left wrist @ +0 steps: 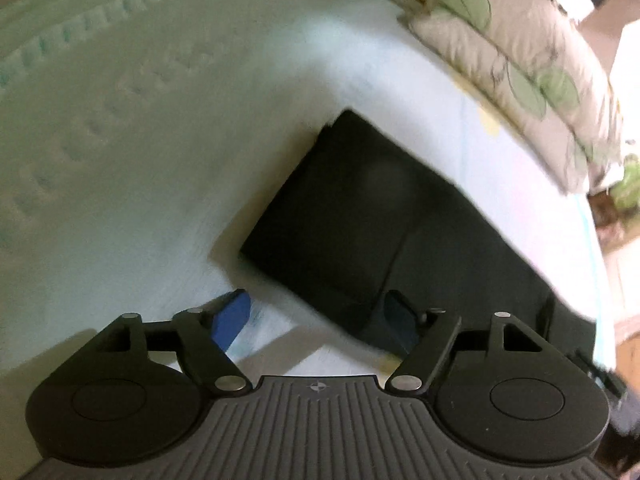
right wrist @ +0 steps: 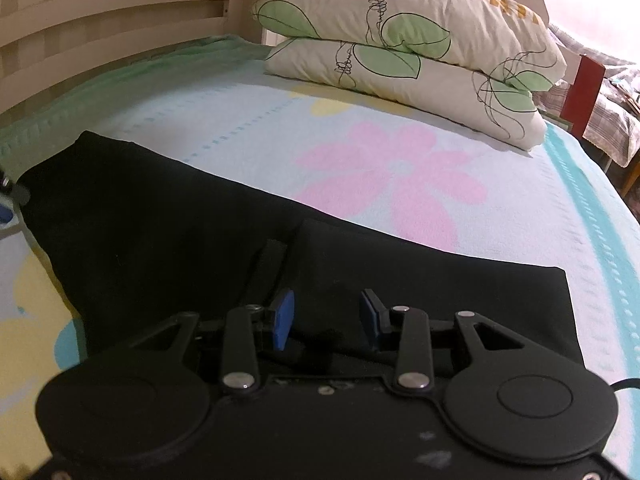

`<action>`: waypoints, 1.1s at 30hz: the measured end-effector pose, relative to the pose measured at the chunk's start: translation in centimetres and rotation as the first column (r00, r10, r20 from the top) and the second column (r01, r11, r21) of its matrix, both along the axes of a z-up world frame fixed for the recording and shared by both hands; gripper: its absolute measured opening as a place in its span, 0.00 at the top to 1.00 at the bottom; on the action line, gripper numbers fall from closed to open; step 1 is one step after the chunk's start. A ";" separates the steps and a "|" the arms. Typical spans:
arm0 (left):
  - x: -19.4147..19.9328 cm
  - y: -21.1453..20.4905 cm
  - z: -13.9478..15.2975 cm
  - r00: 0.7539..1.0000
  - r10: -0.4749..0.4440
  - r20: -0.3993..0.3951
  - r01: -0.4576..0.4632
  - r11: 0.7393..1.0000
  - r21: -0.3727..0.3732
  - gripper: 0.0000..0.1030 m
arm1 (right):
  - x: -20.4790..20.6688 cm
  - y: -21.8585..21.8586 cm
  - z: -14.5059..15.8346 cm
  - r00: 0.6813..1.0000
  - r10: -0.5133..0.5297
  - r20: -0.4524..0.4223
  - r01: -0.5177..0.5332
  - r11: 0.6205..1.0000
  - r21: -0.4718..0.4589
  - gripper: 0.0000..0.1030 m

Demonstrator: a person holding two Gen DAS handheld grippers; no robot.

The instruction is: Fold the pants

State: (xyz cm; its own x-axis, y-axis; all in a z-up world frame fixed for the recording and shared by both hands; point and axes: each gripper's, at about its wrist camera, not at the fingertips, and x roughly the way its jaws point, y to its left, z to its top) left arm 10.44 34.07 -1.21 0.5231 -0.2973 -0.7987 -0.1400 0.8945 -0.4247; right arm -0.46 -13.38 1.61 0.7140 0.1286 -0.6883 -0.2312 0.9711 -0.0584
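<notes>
Pants point(right wrist: 208, 240), black, lay flat on the bed point(right wrist: 400, 168) w/ one end already doubled over, near the stacked pillows point(right wrist: 400, 52). Left gripper point(left wrist: 316, 316) hung over the folded corner, jaws apart, nothing between them; view was blurred, so contact couldn't be told. Right gripper point(right wrist: 328, 320) sat low over the cloth, jaws about half apart, no fabric visibly pinched. Probably both were lining up along the near edge for the next fold.
</notes>
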 end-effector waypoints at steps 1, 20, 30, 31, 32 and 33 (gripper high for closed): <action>0.4 -0.1 0.0 1.000 0.018 0.011 -0.018 1.000 -0.006 0.26 | 0.0 0.0 0.0 1.000 0.002 -0.002 -0.002 1.000 -0.001 0.62; 1.8 -6.8 8.0 0.984 -0.033 0.178 -0.001 0.982 0.190 0.83 | 0.2 -3.8 0.0 0.997 -0.078 0.022 0.076 0.993 0.095 0.62; 0.8 -19.7 16.3 0.908 -0.305 0.288 0.220 0.931 0.290 0.84 | 1.0 -7.0 -2.3 0.989 -0.109 -0.102 0.121 0.986 0.119 0.62; 0.3 -21.5 16.9 0.893 -0.336 0.299 0.247 0.922 0.298 0.84 | 1.0 -7.5 -2.2 0.987 -0.121 -0.105 0.134 0.983 0.128 0.62; 0.3 -23.1 17.1 0.882 -0.359 0.304 0.269 0.915 0.300 0.84 | 1.0 -8.1 -1.9 0.985 -0.138 -0.100 0.151 0.979 0.139 0.62; -0.2 -25.0 17.3 0.869 -0.386 0.310 0.297 0.908 0.296 0.84 | 1.0 -8.7 -1.7 0.983 -0.156 -0.093 0.169 0.974 0.149 0.62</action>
State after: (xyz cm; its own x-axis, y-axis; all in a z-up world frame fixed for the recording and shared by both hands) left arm 10.27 9.03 16.10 0.6819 -0.3396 -0.6478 0.3123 0.9361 -0.1620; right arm 0.54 -22.04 -0.08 0.6775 0.1253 -0.7248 -0.0672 0.9918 0.1086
